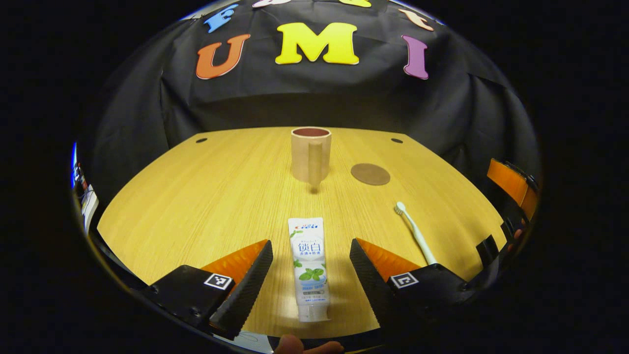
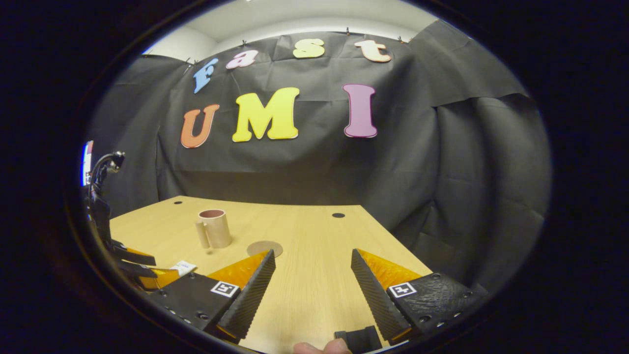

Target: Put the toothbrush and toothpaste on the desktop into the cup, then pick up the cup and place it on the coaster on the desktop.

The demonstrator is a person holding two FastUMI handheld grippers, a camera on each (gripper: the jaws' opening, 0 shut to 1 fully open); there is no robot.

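We hold the left tongs [image 1: 311,275] apart astride the toothpaste [image 1: 309,268], likely lining up a grasp; the toothbrush [image 1: 415,231] lies just right of it, cup [image 1: 310,155] and coaster [image 1: 370,174] beyond; right tongs [image 2: 313,285] also parted above the table [image 1: 196,196].

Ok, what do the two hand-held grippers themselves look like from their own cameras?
Both look alike. The left hand-held gripper has two wedge-shaped fingers with ridged inner faces, mounted on dark blocks with screws; each block carries a small square black-and-white marker. The right hand-held gripper has the same build and markers. No cables or sleeves are visible.
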